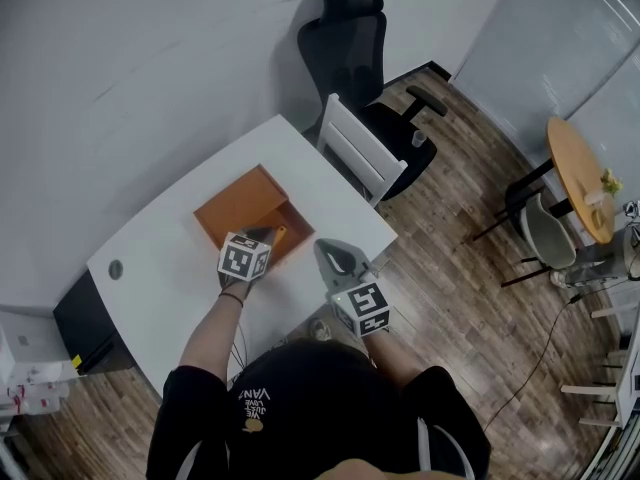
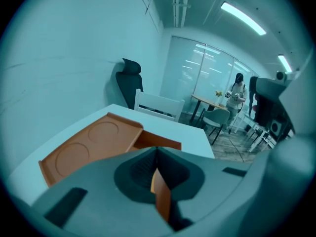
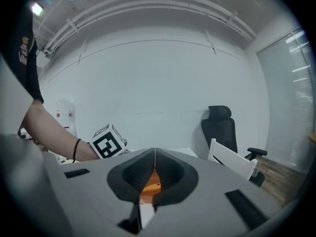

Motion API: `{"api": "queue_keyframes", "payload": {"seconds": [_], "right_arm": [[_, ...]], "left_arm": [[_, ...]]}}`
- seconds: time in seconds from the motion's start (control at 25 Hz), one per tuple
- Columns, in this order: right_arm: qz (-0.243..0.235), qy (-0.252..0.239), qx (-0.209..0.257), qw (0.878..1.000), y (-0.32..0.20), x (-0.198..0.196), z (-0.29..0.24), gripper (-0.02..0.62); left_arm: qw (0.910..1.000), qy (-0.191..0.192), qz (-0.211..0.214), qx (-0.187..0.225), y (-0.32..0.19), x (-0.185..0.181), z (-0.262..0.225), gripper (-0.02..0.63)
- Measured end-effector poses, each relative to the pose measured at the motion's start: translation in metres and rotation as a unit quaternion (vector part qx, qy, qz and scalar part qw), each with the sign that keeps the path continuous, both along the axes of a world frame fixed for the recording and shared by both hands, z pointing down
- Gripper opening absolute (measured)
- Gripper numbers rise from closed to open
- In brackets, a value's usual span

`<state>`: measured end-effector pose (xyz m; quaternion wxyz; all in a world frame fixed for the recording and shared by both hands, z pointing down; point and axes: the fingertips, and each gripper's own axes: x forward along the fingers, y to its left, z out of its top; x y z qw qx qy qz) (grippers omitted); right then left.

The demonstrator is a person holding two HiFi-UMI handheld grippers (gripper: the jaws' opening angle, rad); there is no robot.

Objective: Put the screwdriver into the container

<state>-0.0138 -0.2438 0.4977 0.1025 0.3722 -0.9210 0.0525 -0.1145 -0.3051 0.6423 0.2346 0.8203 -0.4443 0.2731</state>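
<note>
The left gripper [image 2: 157, 151] has its jaws clenched, tips meeting in the lower middle of its own view. Along the seam just behind them sits a slim orange piece with a pale yellow edge. I take this for the screwdriver [image 2: 162, 199], pinched and running down toward the camera, though little of it shows. The right gripper [image 3: 155, 153] is closed too, tip to tip, with nothing between its jaws. Only an orange patch and a strip of white tabletop show through the gap behind them.

Directly past the left tips lies the orange container [image 2: 94, 144]. Its flat half, with two round recesses, spreads toward the left of the frame, and its deeper open half sits partly hidden behind the jaws. In the head view it is at frame centre on the white table [image 1: 330, 193], with the left gripper at its near edge and the right one just beside it, lower right. A white chair [image 1: 362, 156] and a black office chair [image 1: 350, 38] stand beyond, toward the top.

The step in hand looks like the drop itself. To do it well, centre the left jaws over the deep half rather than the flat recessed half. Lower until the tool is inside the walls, and only then release, so it cannot bounce out. The box looks light. The right gripper could steady its wall, or else stay clear of the opening.
</note>
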Motion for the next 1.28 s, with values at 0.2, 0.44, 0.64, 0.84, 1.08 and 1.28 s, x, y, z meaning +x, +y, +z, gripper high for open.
{"api": "queue_keyframes", "payload": {"seconds": [0.2,0.44,0.64,0.84,1.08,1.28], "right_arm": [[-0.004,0.000,0.004,1.000,0.001,-0.001,-0.002,0.012],[-0.013,-0.001,0.005,1.000,0.000,-0.006,-0.005,0.012],[-0.015,0.001,0.007,1.000,-0.002,-0.007,-0.005,0.012],[-0.027,-0.003,0.013,1.000,-0.003,-0.014,-0.011,0.012],[-0.038,-0.008,0.015,0.999,-0.002,-0.017,-0.015,0.012],[-0.045,-0.007,0.020,0.999,-0.002,-0.020,-0.018,0.012]], "left_arm": [[0.9985,0.019,-0.005,0.051,0.002,0.002,-0.029,0.017],[0.9937,0.045,-0.013,0.102,0.008,0.002,-0.063,0.017],[0.9870,0.055,-0.017,0.150,0.019,0.003,-0.093,0.017],[0.9808,0.066,-0.023,0.182,0.029,-0.001,-0.118,0.017],[0.9722,0.070,-0.026,0.222,0.044,-0.005,-0.148,0.017],[0.9663,0.058,-0.037,0.248,0.057,-0.011,-0.162,0.017]]}}
